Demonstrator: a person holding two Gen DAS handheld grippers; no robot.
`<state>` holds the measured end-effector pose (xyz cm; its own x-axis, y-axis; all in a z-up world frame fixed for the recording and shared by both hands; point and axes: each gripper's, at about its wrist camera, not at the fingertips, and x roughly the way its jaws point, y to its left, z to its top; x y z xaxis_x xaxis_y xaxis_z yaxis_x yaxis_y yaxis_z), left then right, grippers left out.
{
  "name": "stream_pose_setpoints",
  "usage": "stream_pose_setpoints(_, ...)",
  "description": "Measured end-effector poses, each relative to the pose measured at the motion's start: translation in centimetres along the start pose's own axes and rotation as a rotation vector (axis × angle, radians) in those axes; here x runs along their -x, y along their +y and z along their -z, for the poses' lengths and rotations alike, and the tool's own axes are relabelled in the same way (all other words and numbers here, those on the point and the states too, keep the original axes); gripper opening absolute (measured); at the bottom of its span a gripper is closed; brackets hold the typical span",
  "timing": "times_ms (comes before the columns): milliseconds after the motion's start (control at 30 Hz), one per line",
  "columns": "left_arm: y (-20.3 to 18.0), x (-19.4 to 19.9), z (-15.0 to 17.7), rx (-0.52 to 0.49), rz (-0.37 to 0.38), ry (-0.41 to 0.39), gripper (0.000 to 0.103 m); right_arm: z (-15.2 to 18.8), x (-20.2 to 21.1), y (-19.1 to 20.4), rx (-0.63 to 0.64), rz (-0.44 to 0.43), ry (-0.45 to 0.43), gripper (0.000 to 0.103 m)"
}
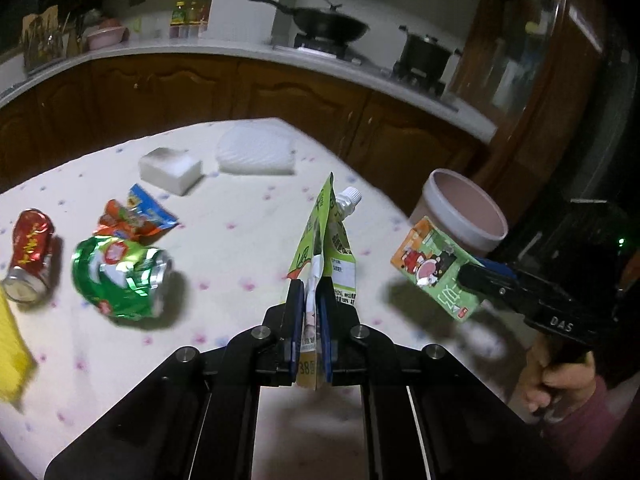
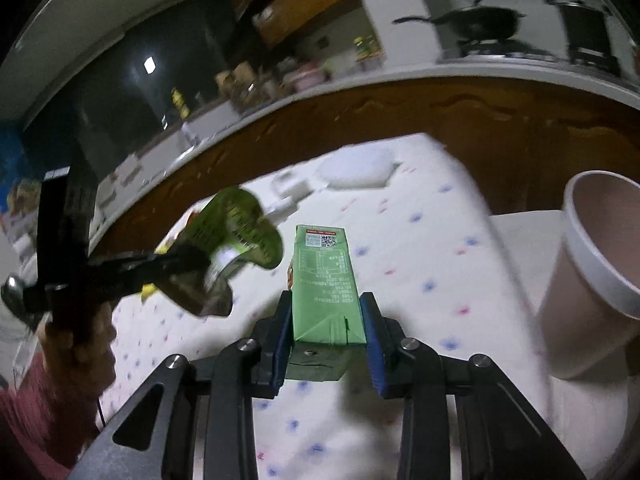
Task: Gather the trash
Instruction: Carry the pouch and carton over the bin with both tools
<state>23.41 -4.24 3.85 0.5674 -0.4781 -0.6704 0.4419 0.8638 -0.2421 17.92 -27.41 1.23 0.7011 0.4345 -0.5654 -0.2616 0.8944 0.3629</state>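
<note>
Motion blur smears the green spout pouch (image 2: 236, 236) in the right wrist view, print unreadable. The yellow thing (image 1: 10, 356) runs off the left edge, unidentifiable. The green carton (image 2: 326, 284) has its lower end tucked behind the claw's blue pads (image 2: 370, 344).

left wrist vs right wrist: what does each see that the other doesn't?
Left wrist only: red can, green can, snack wrapper, all lying on the table.
Right wrist only: the carton's printed back panel, and the left gripper side-on.
Both: spouted pouch clamped in the left gripper, green carton clamped in the right gripper, pink bin, white foam pieces.
</note>
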Motion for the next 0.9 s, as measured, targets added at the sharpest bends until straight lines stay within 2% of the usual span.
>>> stream_pose_setpoints(233,-3.6,0.2,-1.0,0.036,0.065,-0.067,0.007,-0.3,4.8,-3.0,-0.066,0.116,-0.123,0.033)
stream_pose_setpoints(400,-6.4,-1.0,-1.9,0.034,0.109,-0.071,0.007,-0.2,7.8,-5.3,-0.123,0.192,-0.188,0.033)
stream_pose_setpoints(600,-10.5,-3.1,-3.2,-0.008,0.151,-0.061,0.007,-0.2,10.1,-7.5,-0.159,0.262,-0.227,0.033)
stream_pose_setpoints(900,-14.9,-6.3,-4.9,-0.067,0.196,-0.019,0.007,-0.4,11.8,-11.1,-0.207,0.316,-0.254,0.033)
